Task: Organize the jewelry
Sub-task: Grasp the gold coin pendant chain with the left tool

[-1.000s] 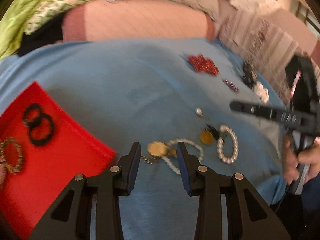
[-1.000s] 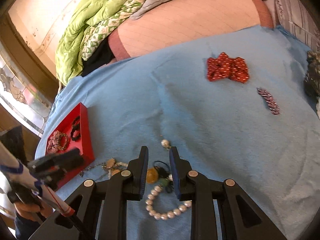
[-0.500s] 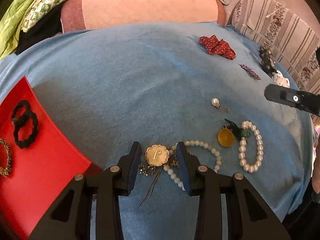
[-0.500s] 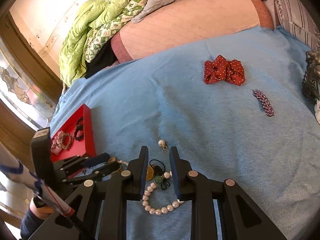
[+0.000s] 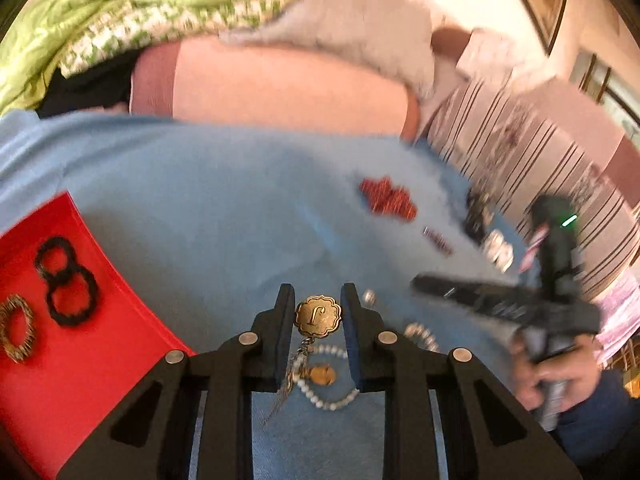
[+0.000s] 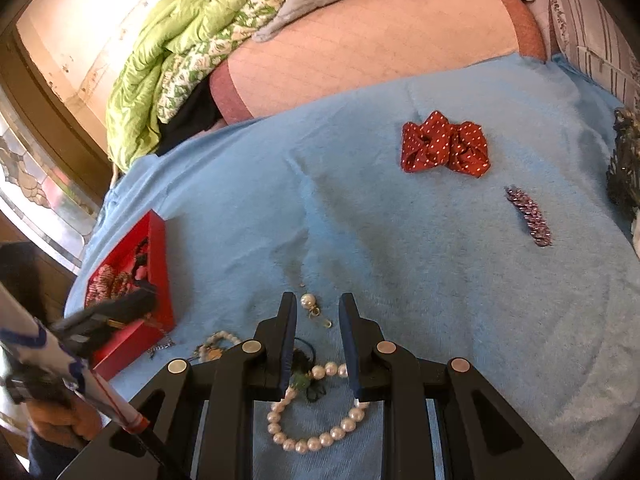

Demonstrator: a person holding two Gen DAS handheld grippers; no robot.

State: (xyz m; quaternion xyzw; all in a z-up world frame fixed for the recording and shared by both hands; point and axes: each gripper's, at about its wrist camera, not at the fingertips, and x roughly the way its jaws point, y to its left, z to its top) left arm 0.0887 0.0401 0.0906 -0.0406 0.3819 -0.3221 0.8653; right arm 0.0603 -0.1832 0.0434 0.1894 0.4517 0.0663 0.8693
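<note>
The left gripper is closed on a round scalloped gold pendant stamped with a curly letter, its two black fingers pressing the disc's edges from either side. A thin chain and tassel hang down from the pendant, over a white beaded bracelet with a small amber charm lying on the light blue fuzzy blanket that covers the bed. To the left sits a shallow red tray holding two black hair ties and a gold woven bangle.

The right gripper hangs with its fingers parted and gripping nothing, straddling the top of a large white pearl bracelet that carries a dark green tassel. Just ahead of its fingertips a single pearl drop earring with a gold hook rests on the blanket. Farther off lie a red polka-dot fabric scrunchie and, to its right, a purple jewelled hair clip. A dark ornate piece sits at the far right edge, too cut off to identify. Behind the blanket are a pink quilted cushion and a green patterned comforter.
</note>
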